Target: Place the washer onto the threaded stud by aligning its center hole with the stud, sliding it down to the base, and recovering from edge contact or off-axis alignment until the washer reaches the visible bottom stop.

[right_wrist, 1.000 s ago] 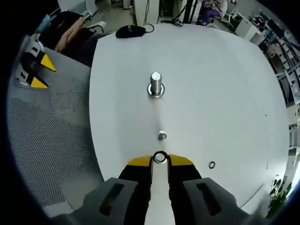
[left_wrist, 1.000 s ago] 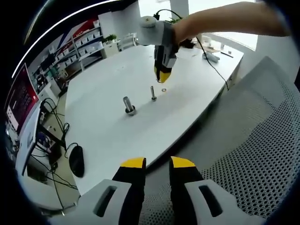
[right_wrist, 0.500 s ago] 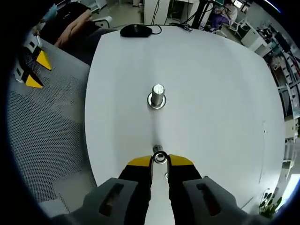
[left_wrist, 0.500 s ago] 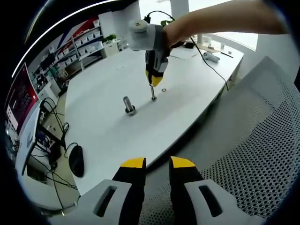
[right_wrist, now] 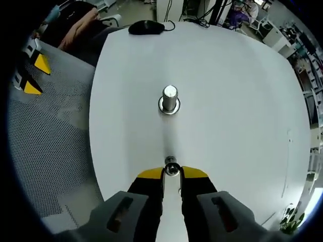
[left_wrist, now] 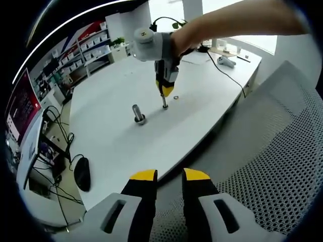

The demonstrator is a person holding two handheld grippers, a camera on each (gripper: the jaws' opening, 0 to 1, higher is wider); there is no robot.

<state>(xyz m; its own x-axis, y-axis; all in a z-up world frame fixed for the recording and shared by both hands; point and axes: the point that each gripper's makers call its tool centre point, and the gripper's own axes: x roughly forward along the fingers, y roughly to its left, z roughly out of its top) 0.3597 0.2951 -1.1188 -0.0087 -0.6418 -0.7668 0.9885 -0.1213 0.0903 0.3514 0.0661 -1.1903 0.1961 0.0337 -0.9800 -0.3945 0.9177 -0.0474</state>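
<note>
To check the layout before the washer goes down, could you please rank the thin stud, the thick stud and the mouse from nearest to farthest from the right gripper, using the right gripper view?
1. Thin stud: right at the right gripper tips.
2. Thick stud: mid-table, straight ahead.
3. Mouse: far table edge, slightly left.

The right gripper point(left_wrist: 165, 91), held by a bare arm point(left_wrist: 237, 20) reaching from upper right, is pointing downward, jaws nearly closed.
</note>
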